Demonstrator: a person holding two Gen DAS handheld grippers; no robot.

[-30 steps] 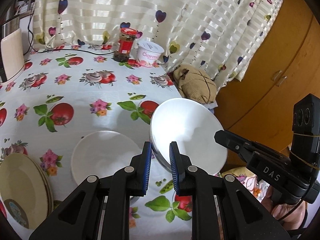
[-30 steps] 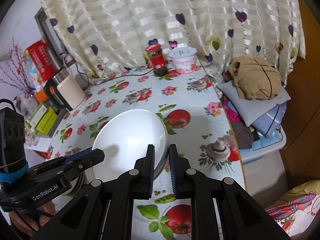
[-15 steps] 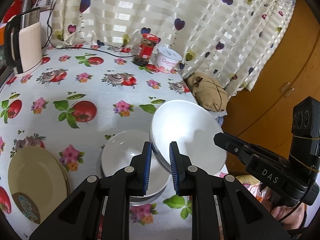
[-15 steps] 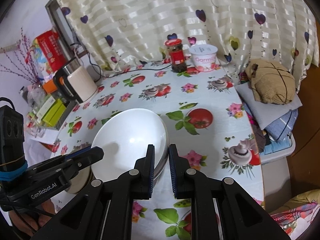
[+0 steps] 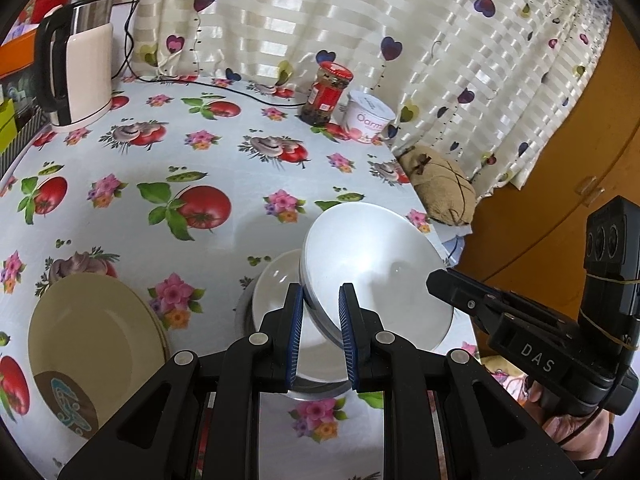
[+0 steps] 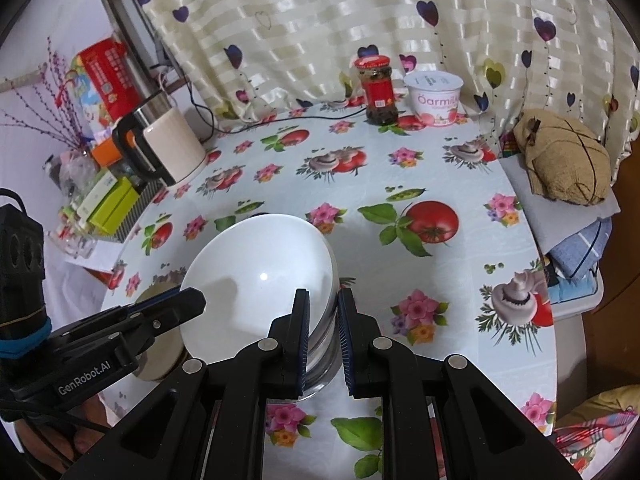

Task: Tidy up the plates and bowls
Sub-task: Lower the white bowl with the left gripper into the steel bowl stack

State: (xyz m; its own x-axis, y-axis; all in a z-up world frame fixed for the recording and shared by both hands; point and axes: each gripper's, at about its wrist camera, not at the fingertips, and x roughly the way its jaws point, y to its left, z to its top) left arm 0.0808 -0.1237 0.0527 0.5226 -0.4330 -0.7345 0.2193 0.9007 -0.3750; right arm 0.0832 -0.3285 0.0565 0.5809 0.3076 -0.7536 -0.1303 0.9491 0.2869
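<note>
Both grippers grip one white bowl [image 5: 372, 276] by opposite sides of its rim, sharing the load so it stays steady. The left gripper [image 5: 319, 334] has its jaws nearly closed on the near-left rim; the right gripper [image 6: 323, 338] pinches the right rim likewise. The bowl hangs tilted just above a second bowl [image 5: 276, 280] on the counter [image 5: 224, 160], apparently to nest into it, beside the stacked yellow plates [image 5: 92, 340]
</note>
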